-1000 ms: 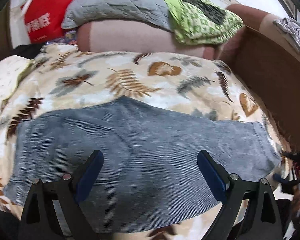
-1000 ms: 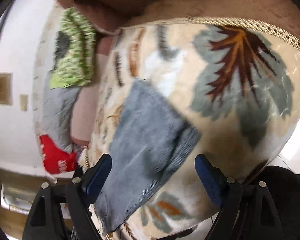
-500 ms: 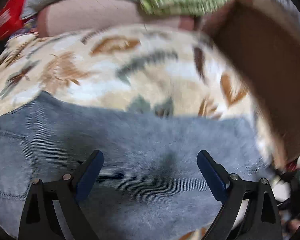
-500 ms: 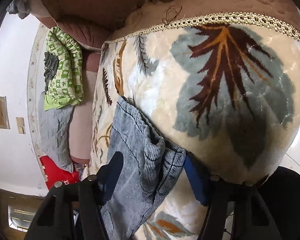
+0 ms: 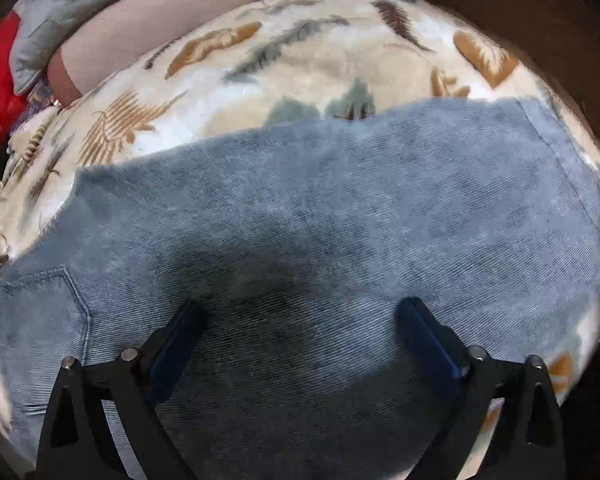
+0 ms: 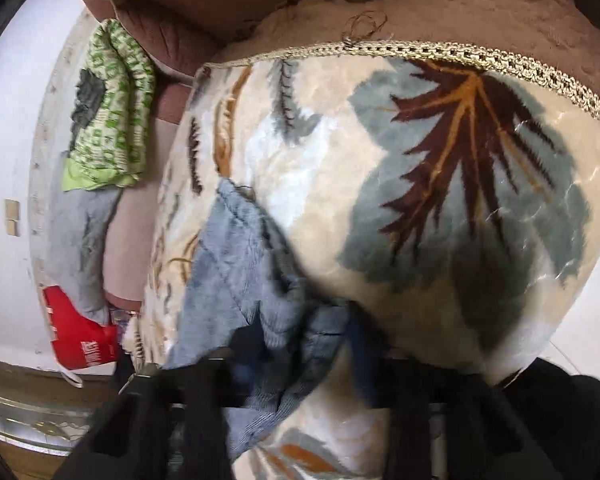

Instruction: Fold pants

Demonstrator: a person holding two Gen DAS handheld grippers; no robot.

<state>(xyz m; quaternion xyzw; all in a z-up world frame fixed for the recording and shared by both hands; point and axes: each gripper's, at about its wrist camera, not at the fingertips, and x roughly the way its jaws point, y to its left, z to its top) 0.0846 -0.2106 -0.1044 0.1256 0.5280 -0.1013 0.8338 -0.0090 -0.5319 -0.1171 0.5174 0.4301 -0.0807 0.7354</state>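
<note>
Right wrist: tool [image 6: 302,336] pinching pants [image 6: 228,264]

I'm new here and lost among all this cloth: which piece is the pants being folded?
Start at the big cream blanket printed with brown and grey leaves. The pants lie flat across it: plain grey-blue ribbed fabric with a stitched pocket, the only unpatterned piece on the blanket, unlike the green checked cloth behind.

Soft, even daylight, moderately bright. Strong fisheye bulge, black vignette in corners. Dark shadow pooled on pants [image 5: 284,288] between wide-set fingers of left hand-held gripper [image 5: 300,320]. Right view: sheen on blanket [image 6: 380,184], motion smear over right hand-held gripper [image 6: 300,332], white wall [image 6: 16,80] overexposed. Left-view edges smeared.
</note>
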